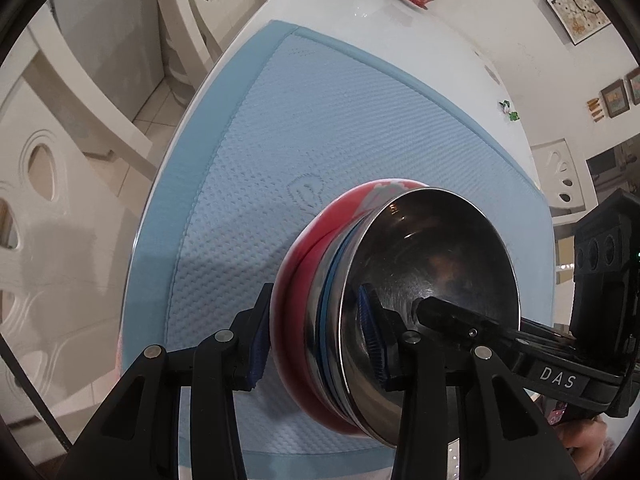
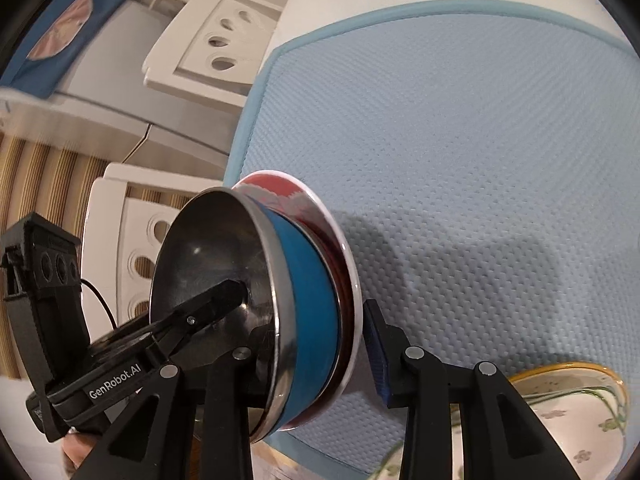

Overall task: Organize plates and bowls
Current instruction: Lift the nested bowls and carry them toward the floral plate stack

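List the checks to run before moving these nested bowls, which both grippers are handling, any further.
1. Left gripper grip: ok. One pad is on the outside of the red bowl and the other is inside the steel bowl.
2. Right gripper grip: cannot tell. Its outer pad sits at the red bowl's rim, but contact is unclear.
3. Nesting: ok. The blue bowl is seated between the steel and red bowls.
4. Landing space: ok. The blue mat is bare ahead.
5. Flowered plate: ok. It lies apart from the bowls, near the mat's edge.
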